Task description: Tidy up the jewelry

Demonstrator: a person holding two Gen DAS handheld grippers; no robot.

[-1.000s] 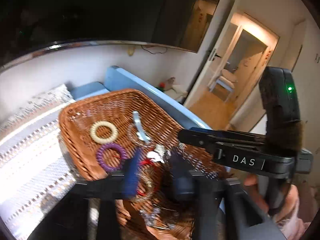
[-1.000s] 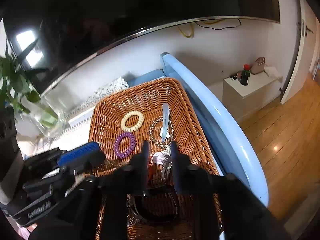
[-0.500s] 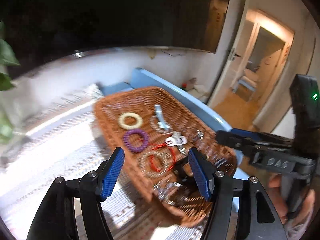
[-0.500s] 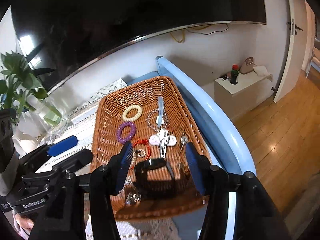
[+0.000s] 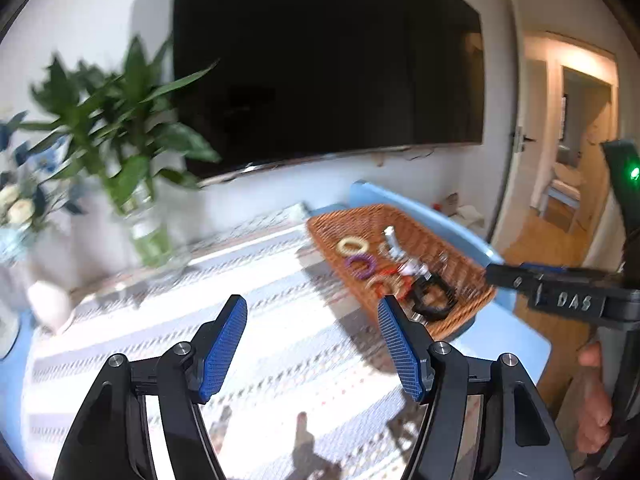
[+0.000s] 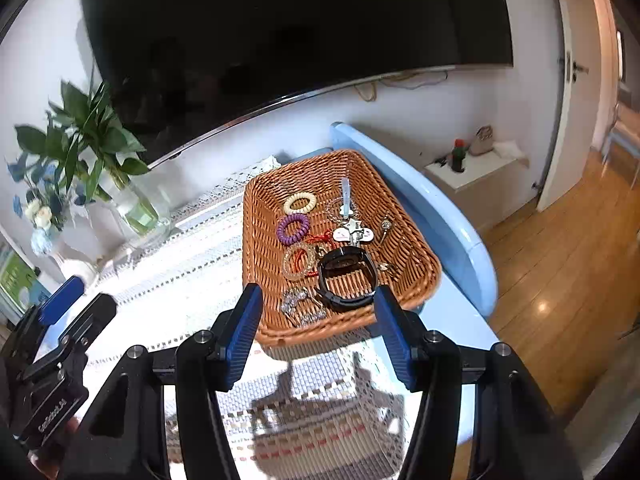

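Note:
A brown wicker basket (image 6: pixel 420 276) sits on the table's right end and holds the jewelry. In it lie a cream coil ring (image 6: pixel 300 202), a purple coil ring (image 6: pixel 293 229), a clear bead bracelet with red cord (image 6: pixel 298 261), a black band (image 6: pixel 347 276), silver chains (image 6: pixel 298 304) and a pale blue clip (image 6: pixel 345 196). My right gripper (image 6: pixel 316 300) hovers just short of the basket's near rim; its jaws are opening with nothing between them. My left gripper (image 5: pixel 311 312) is open and empty over the striped cloth (image 5: pixel 280 360), left of the basket (image 5: pixel 320 232).
A plant in a glass vase (image 5: pixel 148 232) and a white flower vase (image 6: pixel 72 256) stand at the table's back left under a dark TV (image 6: pixel 280 20). A white cabinet (image 6: pixel 476 168) and wood floor (image 6: pixel 560 272) lie to the right. A hand (image 5: pixel 596 408) holds the right gripper.
Both grippers drew back and up from the basket. The right jaws spread wider, and the black band once between them now lies in the basket. The left view swung left toward the plant.

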